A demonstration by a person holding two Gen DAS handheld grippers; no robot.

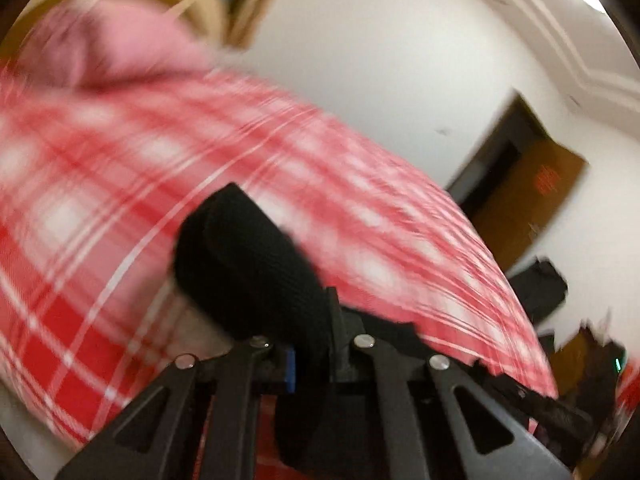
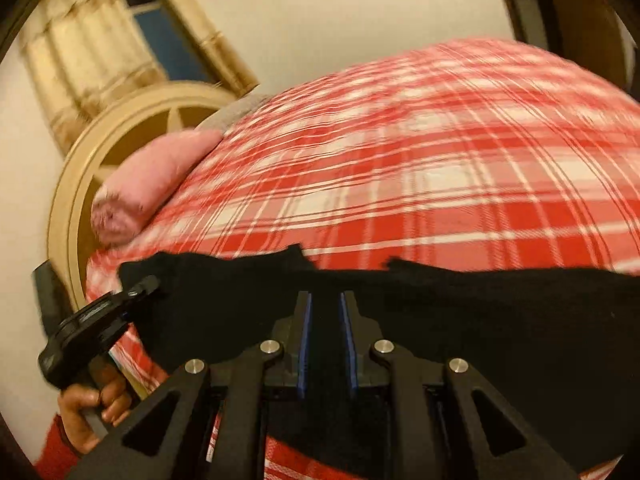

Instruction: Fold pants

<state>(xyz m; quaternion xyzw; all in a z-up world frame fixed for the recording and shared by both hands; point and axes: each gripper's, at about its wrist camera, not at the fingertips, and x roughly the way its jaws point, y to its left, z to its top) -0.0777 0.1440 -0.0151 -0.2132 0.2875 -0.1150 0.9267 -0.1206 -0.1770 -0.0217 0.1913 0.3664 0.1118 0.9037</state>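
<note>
The black pants [image 2: 460, 320] lie across the near part of a red and white plaid bed cover [image 2: 420, 168]. My right gripper [image 2: 325, 300] hovers over them with a narrow gap between its blue pads; nothing is clearly held in it. My left gripper [image 1: 312, 308] is shut on a bunched fold of the black pants [image 1: 248, 264], lifted above the plaid cover [image 1: 120, 200]. In the right wrist view the left gripper [image 2: 140, 286] shows at the left, at the pants' left corner, held by a hand [image 2: 92, 412]. The left wrist view is blurred.
A pink pillow [image 2: 148, 184] lies at the head of the bed, against a cream headboard [image 2: 132, 120]. A curtained window [image 2: 152, 28] is behind it. In the left wrist view there are a white wall [image 1: 380, 60], a brown door [image 1: 532, 200] and dark clutter [image 1: 540, 284] at the right.
</note>
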